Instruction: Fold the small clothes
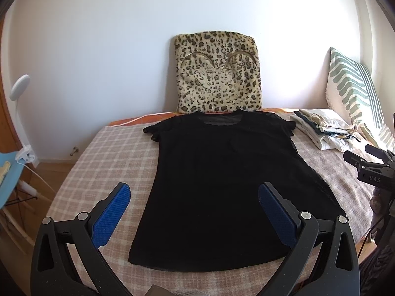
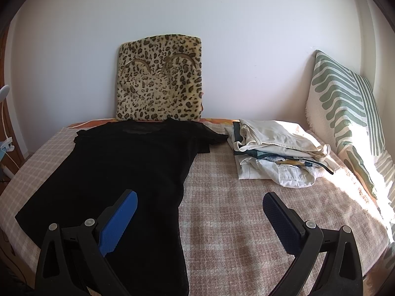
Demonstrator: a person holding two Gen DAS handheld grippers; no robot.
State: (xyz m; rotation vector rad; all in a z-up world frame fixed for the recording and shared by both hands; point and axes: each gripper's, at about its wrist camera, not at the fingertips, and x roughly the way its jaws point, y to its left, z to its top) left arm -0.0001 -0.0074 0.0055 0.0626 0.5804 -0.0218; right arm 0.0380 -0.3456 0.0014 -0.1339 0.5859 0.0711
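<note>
A black short-sleeved top (image 1: 222, 172) lies spread flat on the checked bedcover (image 1: 103, 162), neckline toward the wall. My left gripper (image 1: 193, 197) hovers open above its lower half, blue pads wide apart, holding nothing. In the right wrist view the same black top (image 2: 118, 167) fills the left side. My right gripper (image 2: 201, 206) is open over the top's right side edge near the hem, one pad above the cloth, the other above the checked bedcover (image 2: 246, 197). The right gripper's black body (image 1: 370, 170) shows at the right edge of the left wrist view.
A leopard-print cushion (image 1: 217, 74) leans on the wall behind the top. A stack of folded pale clothes (image 2: 276, 150) sits at the back right, beside a green-and-white striped pillow (image 2: 345, 113). A white clip lamp (image 1: 19, 91) and a blue chair (image 1: 9, 172) stand off the bed's left.
</note>
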